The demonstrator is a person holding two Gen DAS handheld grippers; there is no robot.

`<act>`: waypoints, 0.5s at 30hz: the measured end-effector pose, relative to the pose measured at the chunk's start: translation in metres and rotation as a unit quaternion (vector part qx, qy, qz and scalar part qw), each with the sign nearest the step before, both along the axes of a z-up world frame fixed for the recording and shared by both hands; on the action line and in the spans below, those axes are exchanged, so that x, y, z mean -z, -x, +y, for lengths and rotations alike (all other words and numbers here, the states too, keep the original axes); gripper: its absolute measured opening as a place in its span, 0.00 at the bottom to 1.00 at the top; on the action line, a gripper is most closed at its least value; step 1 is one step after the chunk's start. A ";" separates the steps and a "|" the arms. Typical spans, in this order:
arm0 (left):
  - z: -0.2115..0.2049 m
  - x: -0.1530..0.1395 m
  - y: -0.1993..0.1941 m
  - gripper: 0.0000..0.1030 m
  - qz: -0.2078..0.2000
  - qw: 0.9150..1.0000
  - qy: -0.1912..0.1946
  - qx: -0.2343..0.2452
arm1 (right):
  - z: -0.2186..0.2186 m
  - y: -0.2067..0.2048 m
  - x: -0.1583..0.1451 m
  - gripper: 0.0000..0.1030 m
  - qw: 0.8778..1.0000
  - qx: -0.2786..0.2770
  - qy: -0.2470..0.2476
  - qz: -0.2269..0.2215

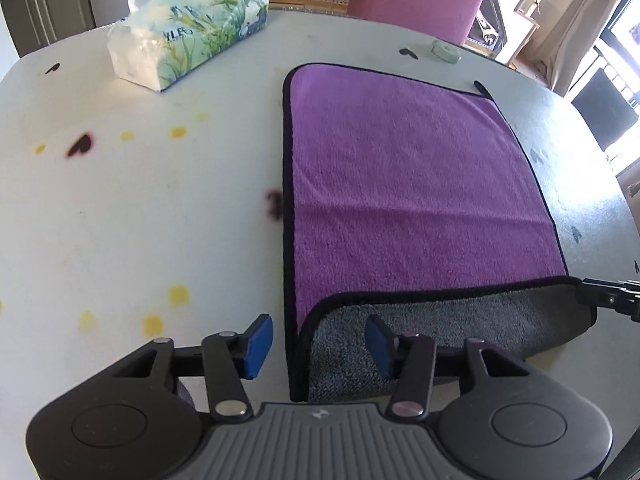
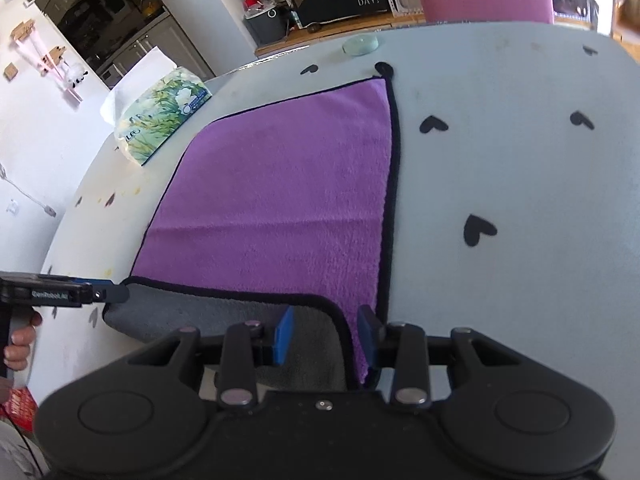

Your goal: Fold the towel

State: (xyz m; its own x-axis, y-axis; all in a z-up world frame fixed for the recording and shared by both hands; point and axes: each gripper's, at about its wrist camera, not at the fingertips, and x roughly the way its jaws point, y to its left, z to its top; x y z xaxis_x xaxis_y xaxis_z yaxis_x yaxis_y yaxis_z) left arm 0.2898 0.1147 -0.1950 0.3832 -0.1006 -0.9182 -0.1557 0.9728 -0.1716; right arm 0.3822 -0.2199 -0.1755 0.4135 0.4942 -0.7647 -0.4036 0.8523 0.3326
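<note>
Towel point(image 1: 416, 184) flat on table point(image 1: 140, 220), near edge turned back grey, between wide-open left gripper point(image 1: 318, 346) and right gripper point(image 2: 326, 334).

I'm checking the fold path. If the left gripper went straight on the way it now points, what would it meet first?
Probably the towel: the open left gripper straddles the turned-up grey near flap's left corner, so going straight on should meet that flap, though depth is unclear.
</note>
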 end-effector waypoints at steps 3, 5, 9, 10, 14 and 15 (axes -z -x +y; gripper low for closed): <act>-0.001 0.000 0.000 0.43 0.003 1.000 0.009 0.006 | 0.003 0.000 0.001 0.33 1.000 -0.010 0.004 0.000; -0.004 0.001 -0.001 0.40 0.005 1.000 0.011 0.012 | 0.005 0.000 0.002 0.32 1.000 -0.015 0.009 0.002; -0.008 0.003 -0.002 0.39 0.013 1.000 0.003 0.017 | 0.010 -0.001 0.007 0.25 0.999 -0.019 0.025 0.009; -0.008 0.004 -0.002 0.39 0.014 1.000 0.002 0.017 | 0.011 -0.002 0.008 0.24 0.999 -0.020 0.029 0.010; -0.007 0.003 -0.003 0.27 0.017 1.000 0.003 0.012 | 0.014 -0.001 0.010 0.17 0.999 -0.028 0.029 0.011; -0.007 0.003 -0.003 0.26 0.018 1.000 0.001 0.010 | 0.015 0.000 0.009 0.16 0.999 -0.029 0.031 0.009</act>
State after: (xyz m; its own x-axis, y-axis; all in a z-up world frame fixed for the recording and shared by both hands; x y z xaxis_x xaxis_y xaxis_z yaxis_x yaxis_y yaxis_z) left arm 0.2924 0.1079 -0.1982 0.3469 -0.1088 -0.9316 -0.1426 0.9756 -0.1671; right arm 0.3825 -0.2049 -0.1850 0.3711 0.4693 -0.8013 -0.4477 0.8464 0.2884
